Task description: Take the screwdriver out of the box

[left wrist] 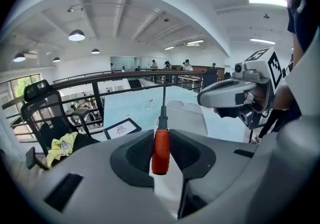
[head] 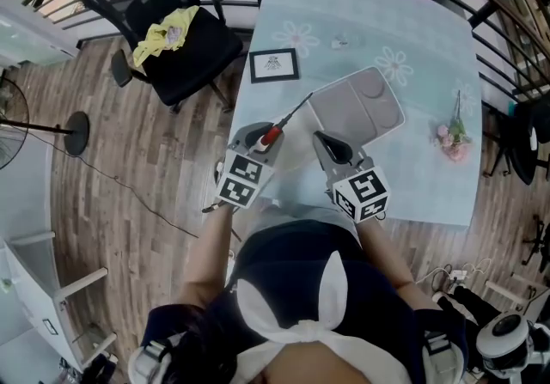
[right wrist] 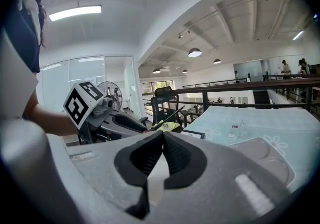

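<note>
Screwdriver: your left gripper clamps its red handle over the bench's near left corner, shaft pointing toward the grey box. Your right gripper is clenched on nothing, near the box's near edge.

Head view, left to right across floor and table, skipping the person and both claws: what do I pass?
Black round fan base → black office chair → black-framed white card → shallow grey plastic box → pink flower sprig.
</note>
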`<control>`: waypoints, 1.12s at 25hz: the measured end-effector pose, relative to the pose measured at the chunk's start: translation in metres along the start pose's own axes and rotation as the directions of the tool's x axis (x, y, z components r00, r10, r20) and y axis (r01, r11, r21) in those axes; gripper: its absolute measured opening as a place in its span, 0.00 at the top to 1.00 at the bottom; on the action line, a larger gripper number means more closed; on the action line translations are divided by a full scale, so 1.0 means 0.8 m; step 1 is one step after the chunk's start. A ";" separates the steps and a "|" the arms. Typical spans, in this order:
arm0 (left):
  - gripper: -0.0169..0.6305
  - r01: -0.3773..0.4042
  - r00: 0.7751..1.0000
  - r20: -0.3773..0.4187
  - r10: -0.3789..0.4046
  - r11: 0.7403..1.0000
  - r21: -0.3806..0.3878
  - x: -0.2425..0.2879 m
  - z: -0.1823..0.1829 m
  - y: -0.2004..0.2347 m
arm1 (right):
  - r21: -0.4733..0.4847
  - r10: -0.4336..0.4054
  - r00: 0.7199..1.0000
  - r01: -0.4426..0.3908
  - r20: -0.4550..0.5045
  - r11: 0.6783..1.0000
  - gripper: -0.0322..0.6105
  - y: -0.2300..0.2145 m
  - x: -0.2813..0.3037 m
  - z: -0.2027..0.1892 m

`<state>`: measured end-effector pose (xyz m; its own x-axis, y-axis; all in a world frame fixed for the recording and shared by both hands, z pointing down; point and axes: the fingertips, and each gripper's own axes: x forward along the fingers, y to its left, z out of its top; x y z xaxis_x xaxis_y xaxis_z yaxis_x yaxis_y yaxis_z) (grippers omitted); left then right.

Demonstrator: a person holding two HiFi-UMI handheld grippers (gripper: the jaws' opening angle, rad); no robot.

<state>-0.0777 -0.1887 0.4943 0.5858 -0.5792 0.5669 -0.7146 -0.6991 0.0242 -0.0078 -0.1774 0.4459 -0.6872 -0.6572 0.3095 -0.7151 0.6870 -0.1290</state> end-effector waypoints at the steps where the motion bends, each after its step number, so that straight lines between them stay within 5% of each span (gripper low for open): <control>1: 0.81 -0.004 1.000 0.009 0.004 1.000 -0.003 -0.002 0.002 0.000 | 0.000 0.002 1.000 -0.002 0.002 1.000 0.95 0.001 0.001 0.001; 28: 0.81 -0.008 0.989 0.149 0.012 1.000 -0.030 -0.048 0.049 -0.019 | -0.020 0.029 0.999 -0.028 0.046 0.999 0.95 0.033 -0.005 0.026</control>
<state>-0.0743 -0.1726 0.4396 0.6274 -0.6435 0.4385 -0.7302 -0.6817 0.0445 -0.0269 -0.1629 0.4215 -0.7127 -0.6506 0.2623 -0.6929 0.7111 -0.1190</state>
